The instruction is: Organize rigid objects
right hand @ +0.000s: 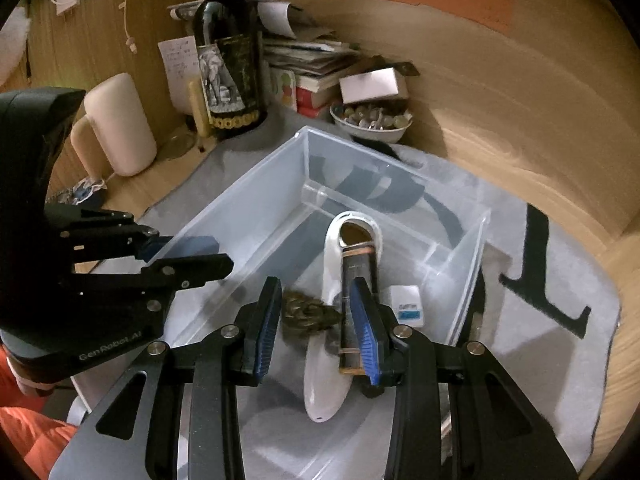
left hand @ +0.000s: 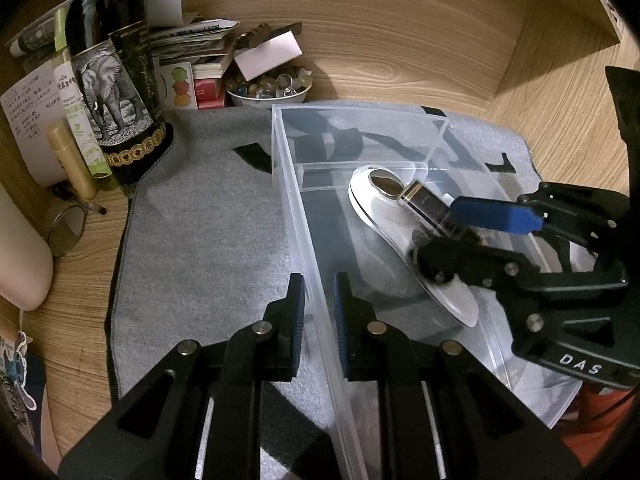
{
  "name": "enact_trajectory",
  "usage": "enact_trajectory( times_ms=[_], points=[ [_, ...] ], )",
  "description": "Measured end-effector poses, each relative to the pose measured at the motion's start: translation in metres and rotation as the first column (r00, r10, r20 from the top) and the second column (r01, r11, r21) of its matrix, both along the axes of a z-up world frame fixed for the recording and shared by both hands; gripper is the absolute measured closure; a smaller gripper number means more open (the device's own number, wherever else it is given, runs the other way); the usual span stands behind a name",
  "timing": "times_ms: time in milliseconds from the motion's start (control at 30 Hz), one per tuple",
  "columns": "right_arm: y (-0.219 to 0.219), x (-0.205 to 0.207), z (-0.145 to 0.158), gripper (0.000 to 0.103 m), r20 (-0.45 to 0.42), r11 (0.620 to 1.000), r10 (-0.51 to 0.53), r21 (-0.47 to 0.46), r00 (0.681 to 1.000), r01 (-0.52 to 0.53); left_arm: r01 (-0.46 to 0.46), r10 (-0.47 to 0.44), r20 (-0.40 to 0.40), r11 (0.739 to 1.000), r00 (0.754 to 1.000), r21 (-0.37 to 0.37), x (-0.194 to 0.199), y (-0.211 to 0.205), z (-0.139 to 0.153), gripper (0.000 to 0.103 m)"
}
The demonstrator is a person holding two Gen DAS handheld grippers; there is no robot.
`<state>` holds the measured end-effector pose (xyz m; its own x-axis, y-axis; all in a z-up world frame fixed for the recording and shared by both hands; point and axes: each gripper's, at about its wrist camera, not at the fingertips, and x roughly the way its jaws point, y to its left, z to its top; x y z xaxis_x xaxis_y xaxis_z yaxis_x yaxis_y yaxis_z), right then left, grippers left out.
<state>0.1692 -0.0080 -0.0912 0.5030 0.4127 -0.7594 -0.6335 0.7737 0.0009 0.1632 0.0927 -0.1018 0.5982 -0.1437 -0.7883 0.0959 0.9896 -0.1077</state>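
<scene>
A clear plastic bin sits on a grey cloth. Inside lie a white oval device with a hole, a dark lumpy figure and a small white box. My left gripper straddles the bin's left wall, its jaws narrowly apart around the rim. My right gripper is open over the bin. A dark rectangular metal-capped object rests against its right finger, above the white device.
A dark wine bottle stands at the back left by papers and books. A bowl of stones sits behind the bin. A cream cylinder stands left. Wooden walls surround the desk.
</scene>
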Motion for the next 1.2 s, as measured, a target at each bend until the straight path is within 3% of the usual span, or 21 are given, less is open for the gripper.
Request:
enact_trajectory(
  times_ms=[433,833,1033,1200],
  points=[
    [-0.014,-0.006,0.018,0.063,0.052,0.998,-0.040,0.041,0.998,0.038,-0.001,0.001,0.000,1.000,1.000,0.001,-0.001,0.000,0.000,0.089],
    [-0.079,-0.012,0.044,0.056,0.137,0.967,-0.253,0.073,0.958,0.245,-0.001,0.001,0.000,1.000,1.000,0.002,0.000,0.000,0.000,0.089],
    [-0.121,-0.014,0.034,0.054,0.113,0.924,-0.381,0.056,0.918,0.377,-0.001,0.001,0.000,1.000,1.000,0.000,0.000,0.000,0.000,0.089],
    [-0.139,-0.012,0.007,0.054,0.041,0.901,-0.434,0.012,0.900,0.434,0.000,0.000,0.000,1.000,1.000,-0.002,-0.001,-0.001,0.000,0.089]
  ],
)
